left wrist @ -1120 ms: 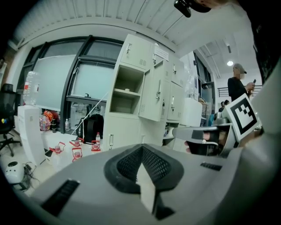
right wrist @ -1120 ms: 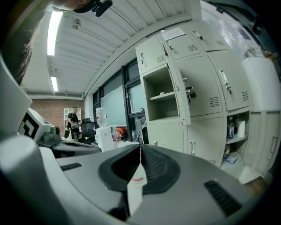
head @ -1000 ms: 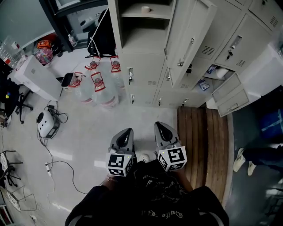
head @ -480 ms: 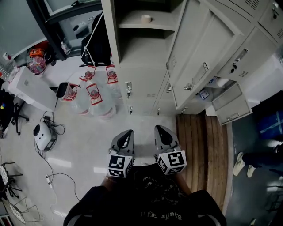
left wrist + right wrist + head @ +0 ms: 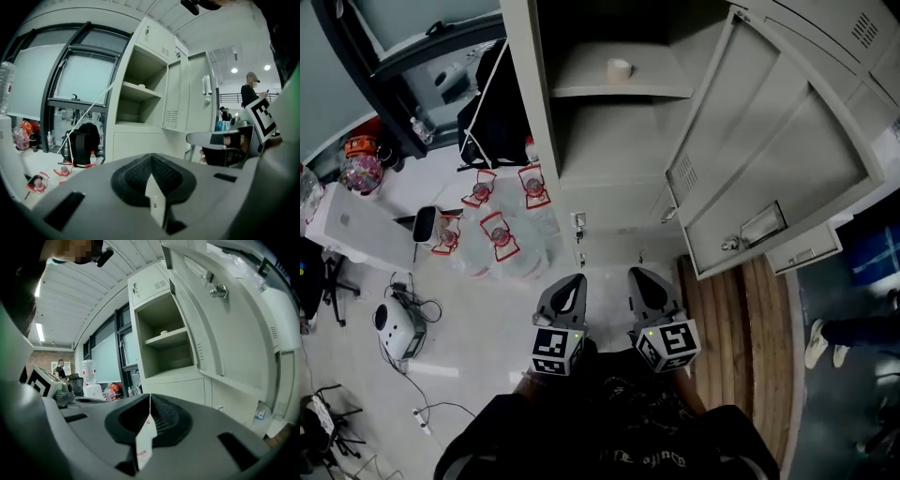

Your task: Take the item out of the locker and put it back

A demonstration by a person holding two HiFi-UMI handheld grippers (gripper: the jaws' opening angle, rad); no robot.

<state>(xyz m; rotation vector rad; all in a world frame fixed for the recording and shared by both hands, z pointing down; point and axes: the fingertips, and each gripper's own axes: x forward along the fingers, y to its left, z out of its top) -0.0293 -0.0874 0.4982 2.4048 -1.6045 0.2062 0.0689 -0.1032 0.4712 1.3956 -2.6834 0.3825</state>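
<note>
The grey locker [image 5: 614, 141] stands open in front of me, its door [image 5: 773, 150] swung out to the right. A small pale roll [image 5: 620, 68] sits on the upper shelf [image 5: 581, 86]; it also shows as a small roll [image 5: 141, 86] in the left gripper view and as a roll [image 5: 163, 332] in the right gripper view. My left gripper [image 5: 570, 281] and right gripper [image 5: 639, 276] are held side by side low at my waist, well short of the locker. Both are shut with nothing between the jaws: the left gripper [image 5: 151, 171] and right gripper [image 5: 150, 411] show their pads pressed together.
Several water jugs [image 5: 502, 234] with red handles and a black backpack [image 5: 487, 112] sit on the floor left of the locker. A wooden pallet [image 5: 741, 319] lies at the right, under the open door. A white device [image 5: 398, 323] with cables lies far left. A person's shoes [image 5: 820, 342] show at the right.
The head view has come closer to the locker and tilted up, so the open compartment and door loom larger. Both grippers stay shut and side by side.
</note>
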